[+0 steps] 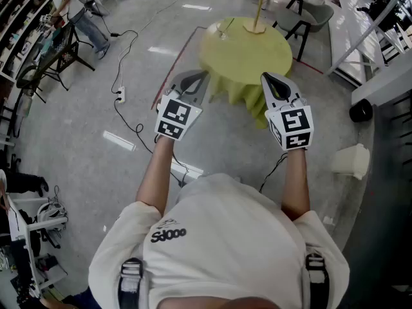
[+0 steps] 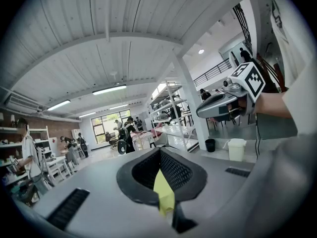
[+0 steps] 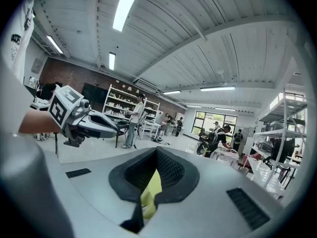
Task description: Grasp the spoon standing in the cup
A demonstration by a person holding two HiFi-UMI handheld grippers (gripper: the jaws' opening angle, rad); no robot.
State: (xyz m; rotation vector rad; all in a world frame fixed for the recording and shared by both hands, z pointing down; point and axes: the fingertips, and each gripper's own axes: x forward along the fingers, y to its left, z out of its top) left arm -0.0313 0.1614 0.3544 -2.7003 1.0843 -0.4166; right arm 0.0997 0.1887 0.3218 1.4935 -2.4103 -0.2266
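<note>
Head view: person holds both grippers out, well short of round table (image 1: pixel 239 60) w/ yellow-green cloth. Spoon (image 1: pixel 258 6) stands upright at table's far edge, its foot in a low tan cup (image 1: pixel 256 29); detail too small to tell. Clear glass (image 1: pixel 223 28) sits left of it. Left gripper (image 1: pixel 198 79) is near-left of table, right gripper (image 1: pixel 273 81) near-right, side by side but apart. Left gripper view: jaws together, nothing btwn them. Right gripper view: same, jaws closed & empty; only cloth colour shows thru the slit.
</note>
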